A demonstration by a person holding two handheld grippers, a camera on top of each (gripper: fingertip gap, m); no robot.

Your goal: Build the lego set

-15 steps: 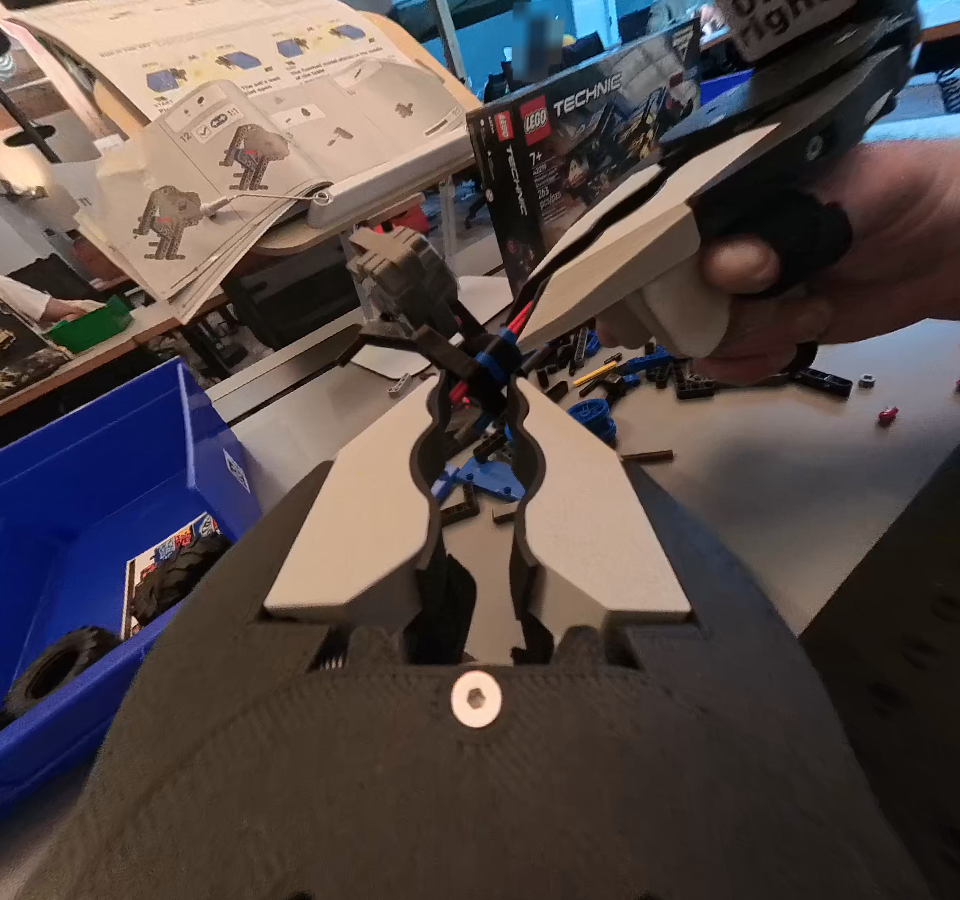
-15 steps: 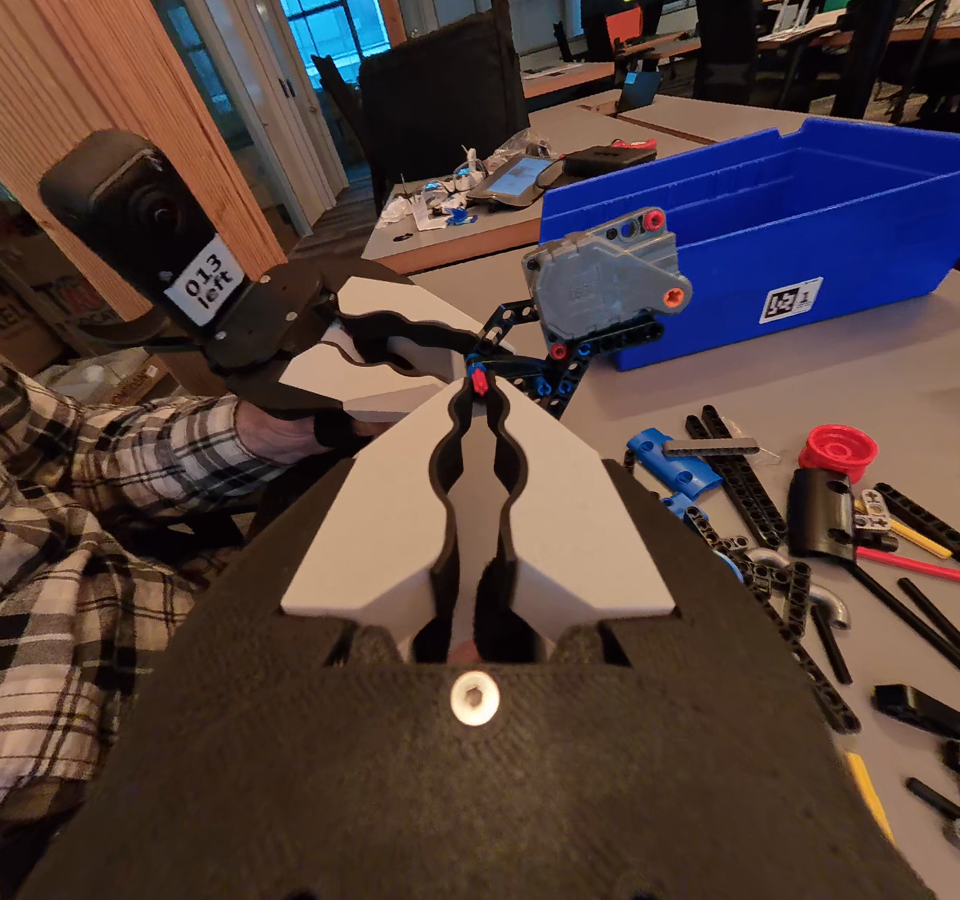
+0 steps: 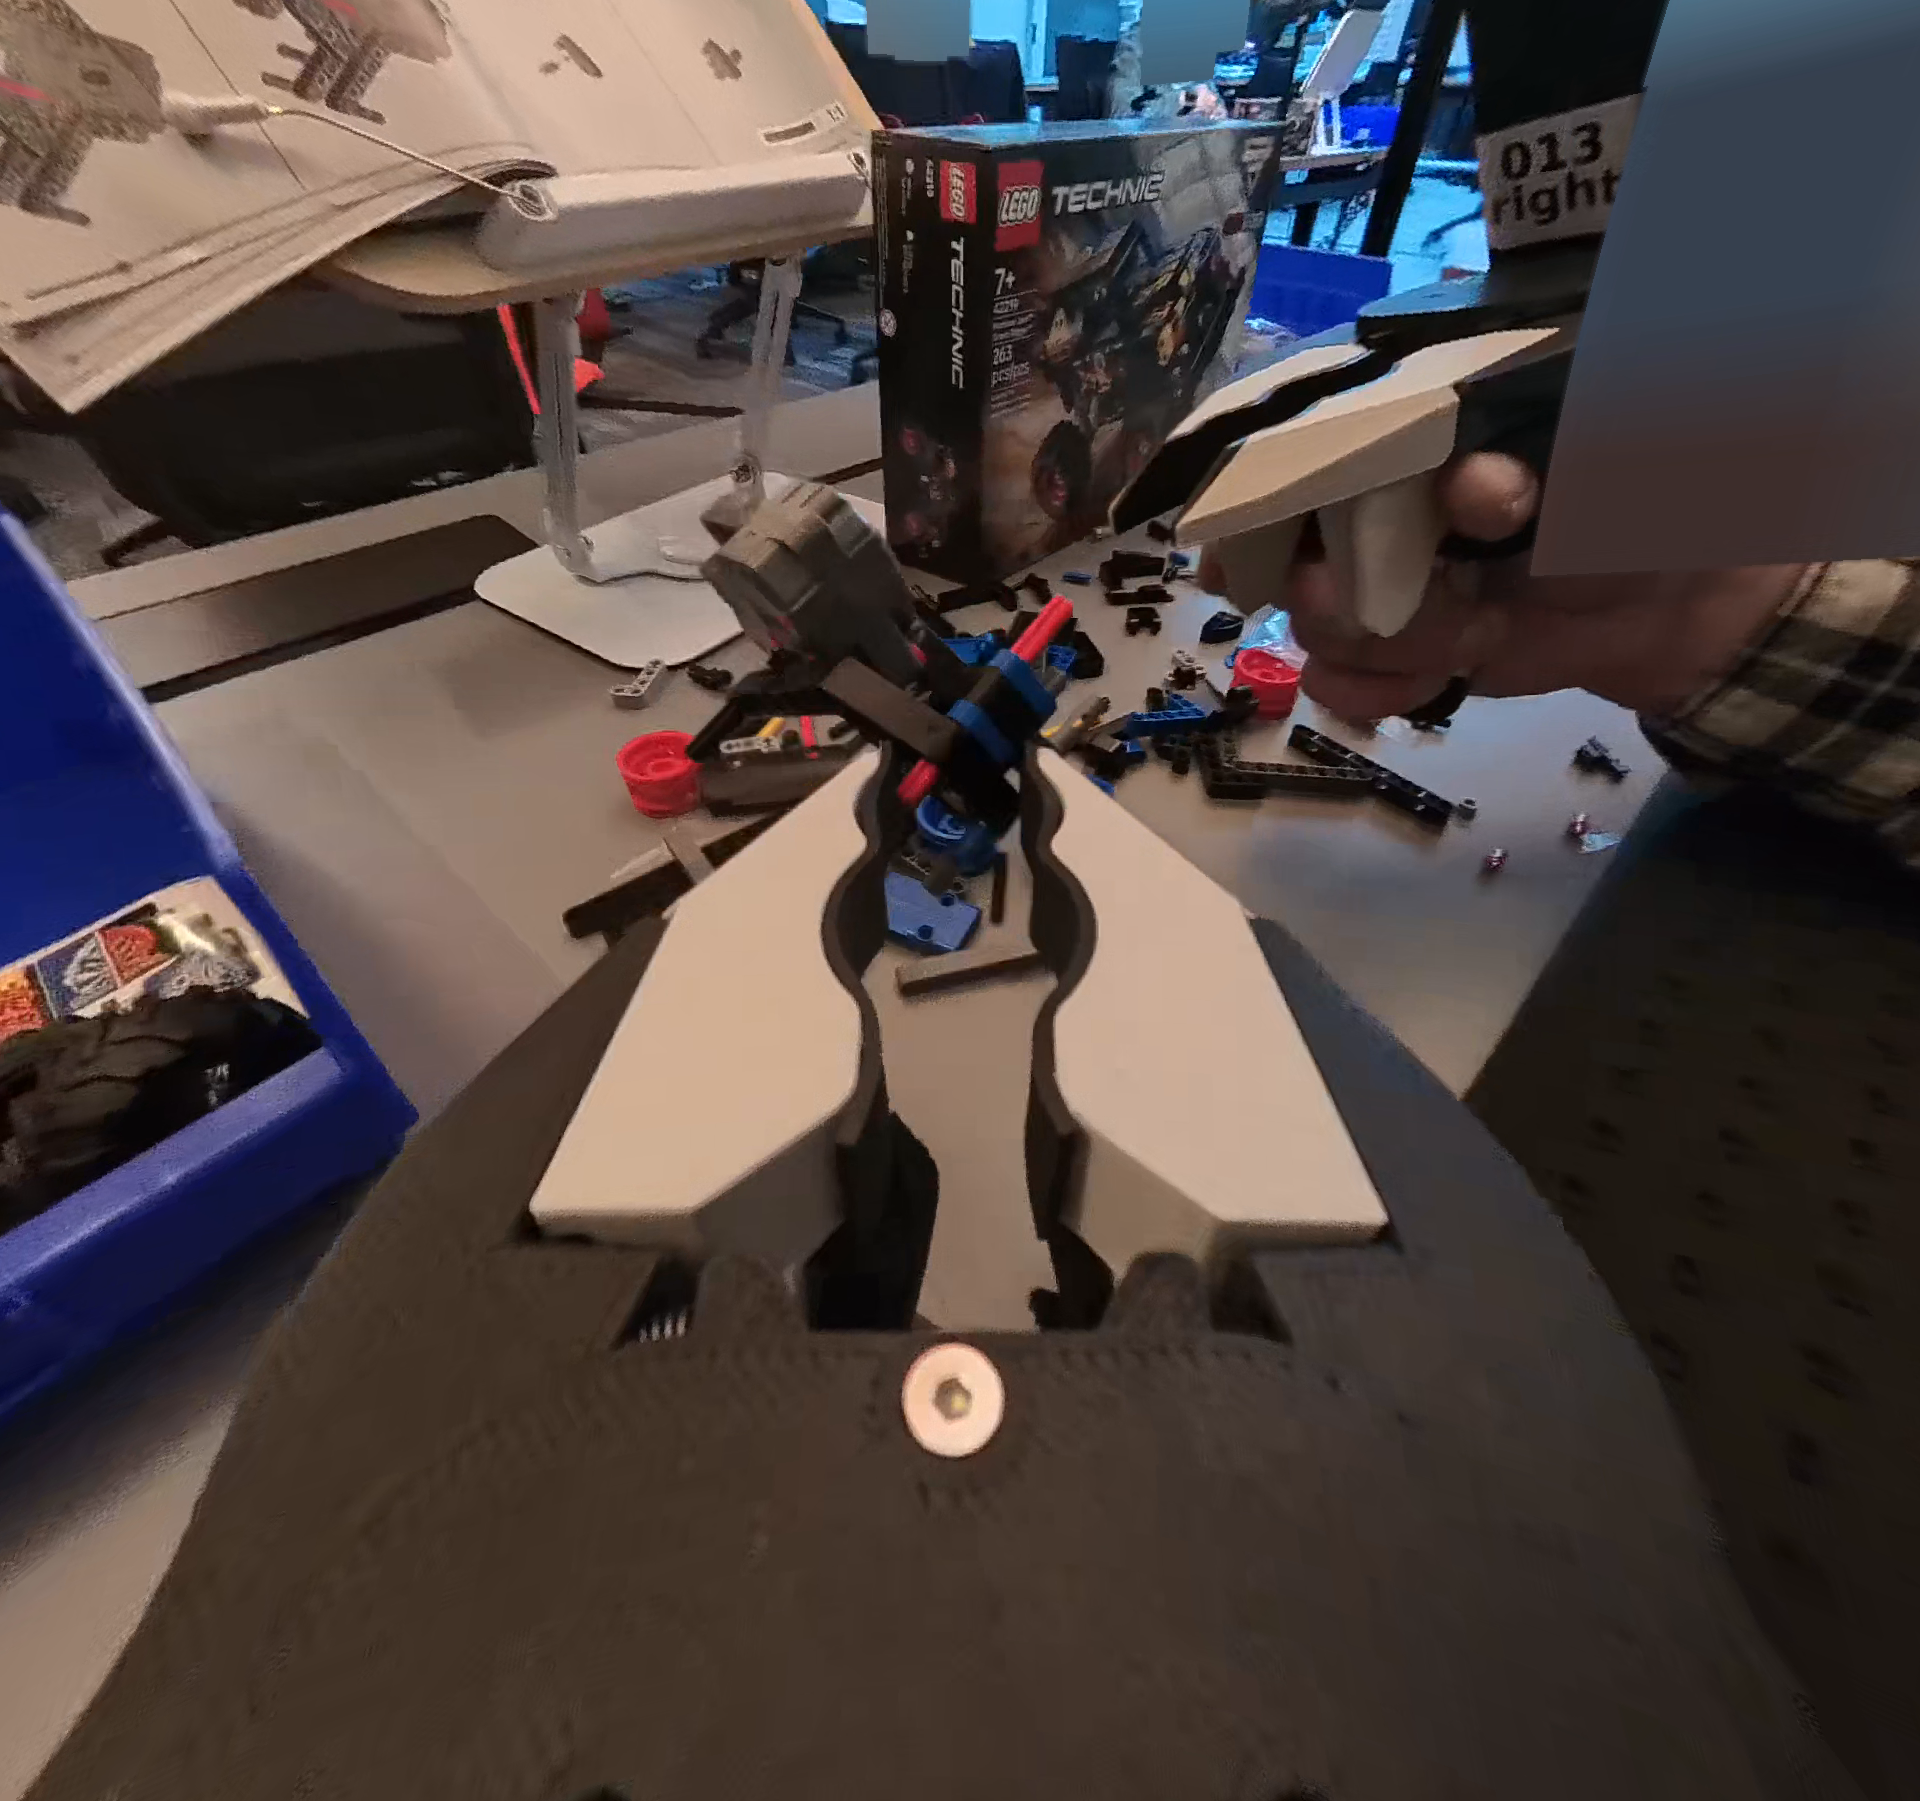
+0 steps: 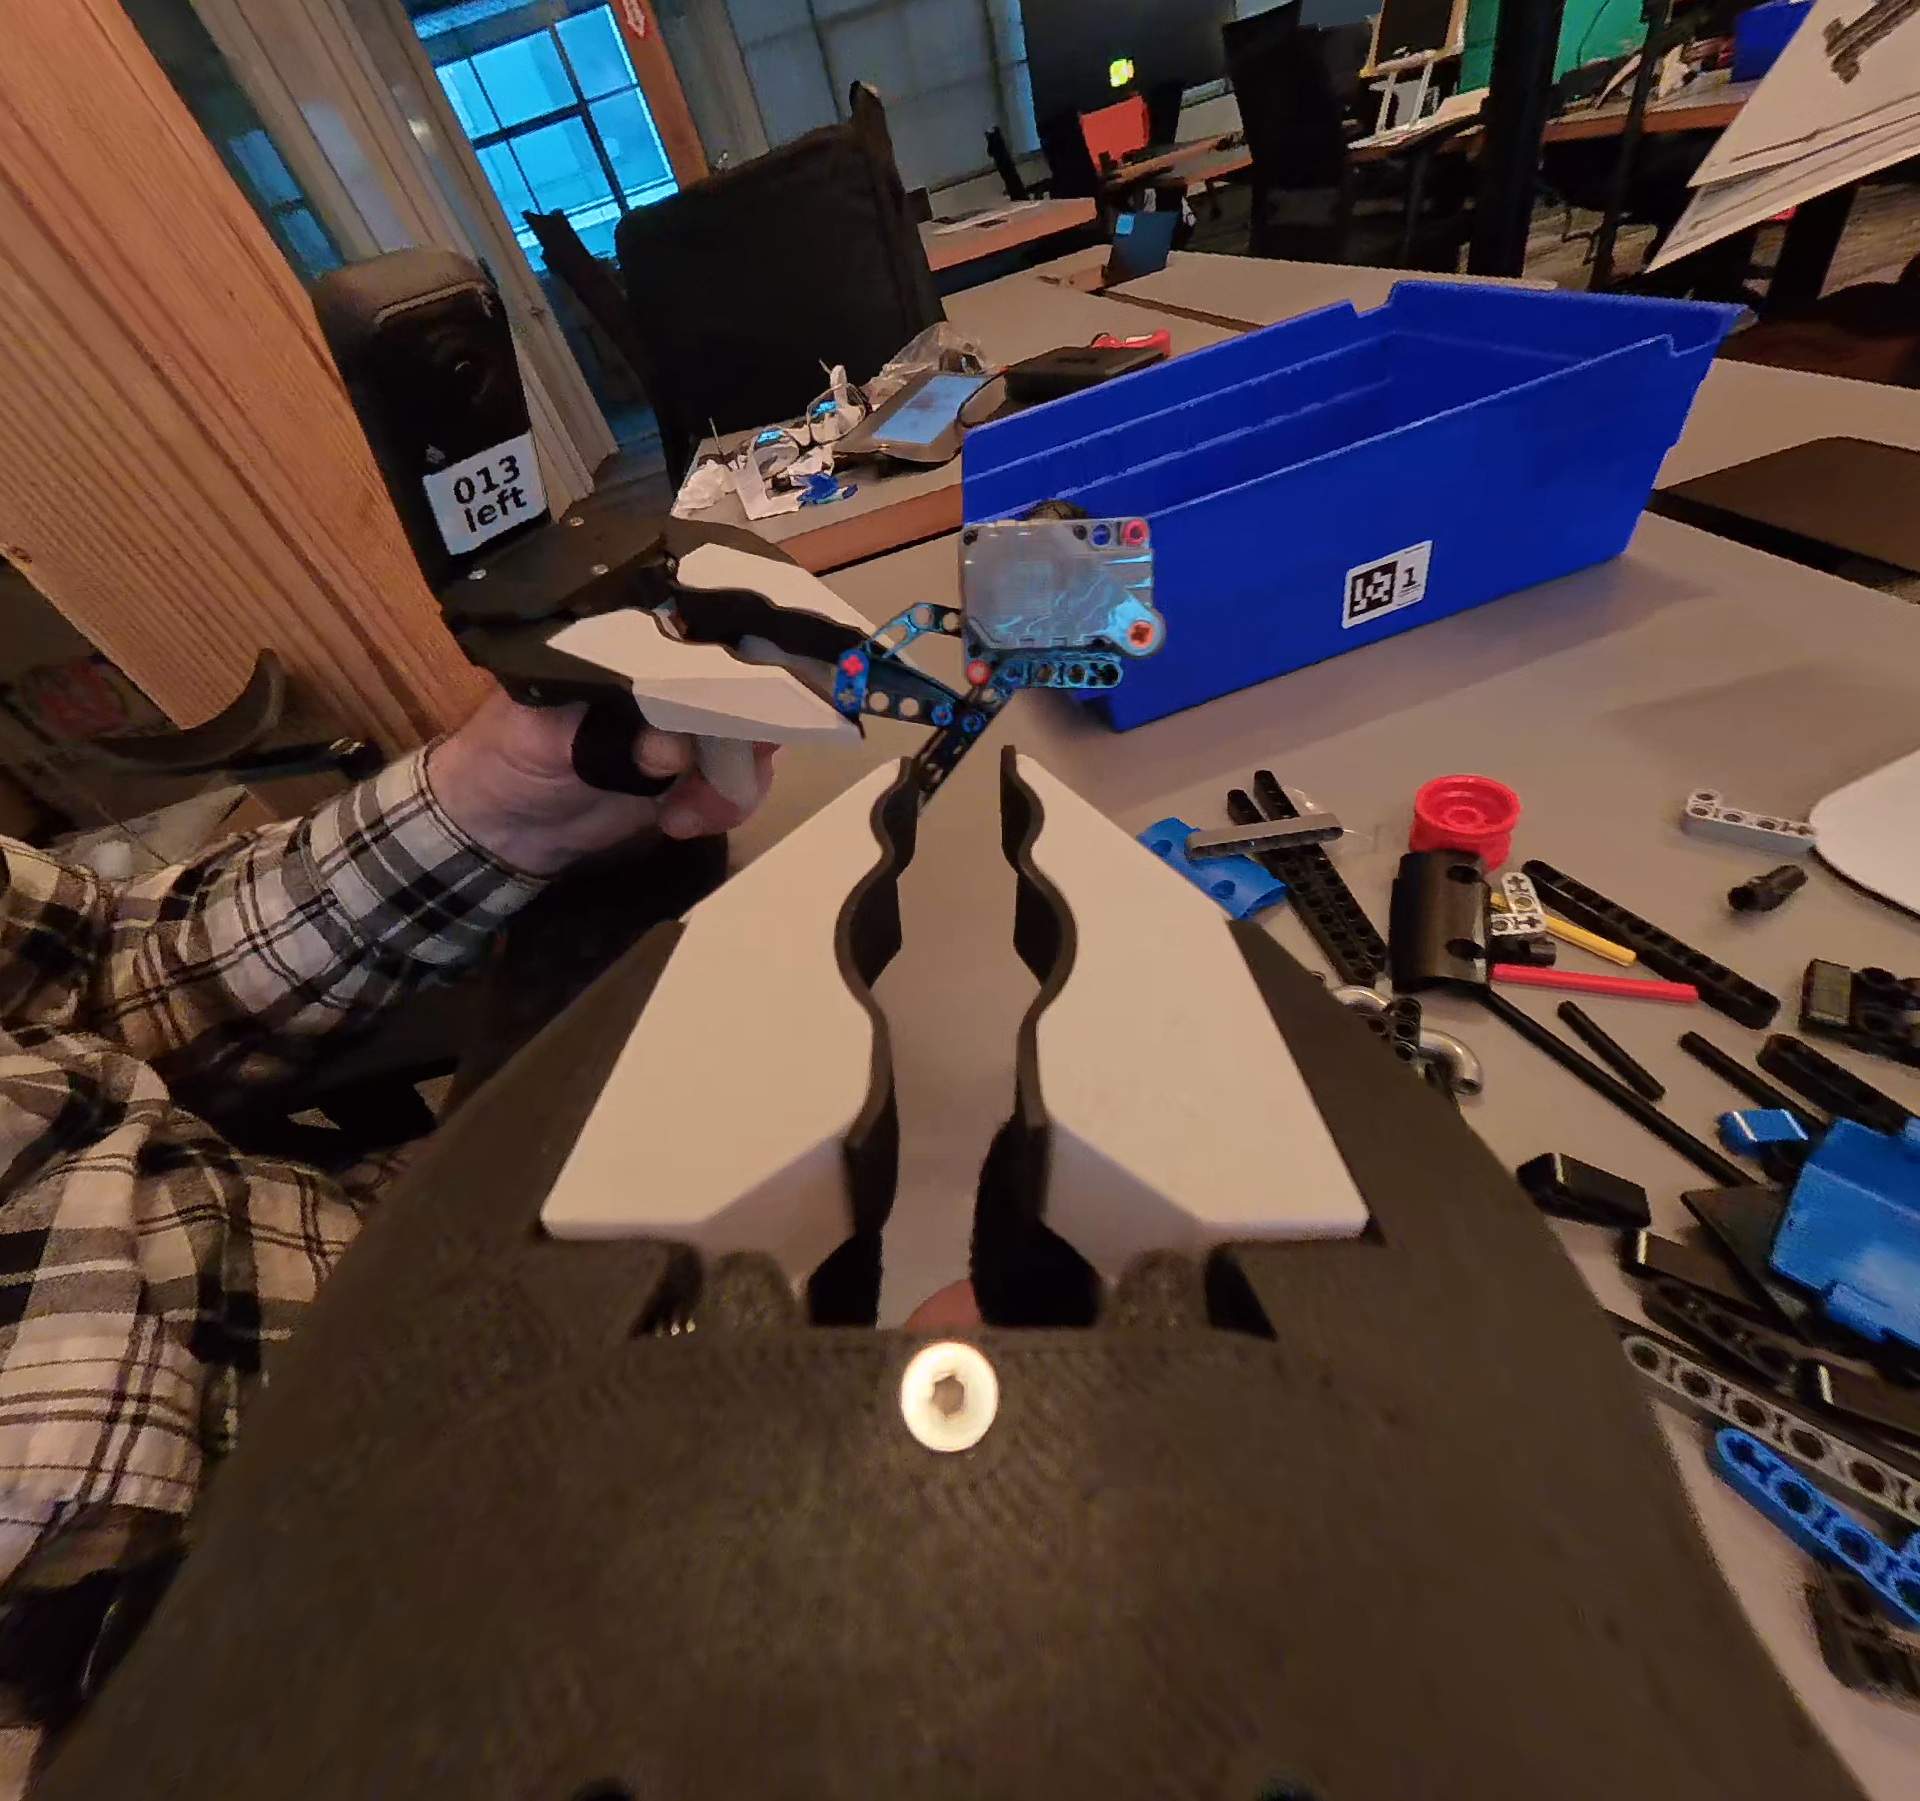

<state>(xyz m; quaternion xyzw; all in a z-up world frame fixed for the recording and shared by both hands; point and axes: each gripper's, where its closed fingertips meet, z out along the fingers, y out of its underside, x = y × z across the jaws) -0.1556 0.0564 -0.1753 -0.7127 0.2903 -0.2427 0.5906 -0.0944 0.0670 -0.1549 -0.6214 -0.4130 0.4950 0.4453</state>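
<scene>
The partly built lego assembly (image 3: 800, 577) is a grey motor block on black beams with blue connectors and a red axle. My left gripper (image 3: 956, 775) is shut on its black and blue end and holds it above the table. In the right wrist view the assembly (image 4: 1055, 588) hangs in front of the blue bin, held by the left gripper (image 4: 831, 691). My right gripper (image 4: 956, 764) is slightly open and empty, just short of the assembly's lower beam. In the left wrist view the right gripper (image 3: 1132, 515) is off to the upper right, apart from the assembly.
Loose black, blue and red lego parts (image 4: 1558, 972) lie over the grey table, with a red wheel hub (image 4: 1465, 816). A blue bin (image 4: 1351, 463) stands behind them, holding tyres in the left wrist view (image 3: 156, 1180). The lego box (image 3: 1070, 338) and an instruction booklet on a stand (image 3: 416, 68) stand at the back. The tips of one gripper are about 7 cm away from the tips of the other.
My right gripper has let go of the red axle, opened a little and pulled back to the right. My left gripper has moved lower with the assembly still in it.
</scene>
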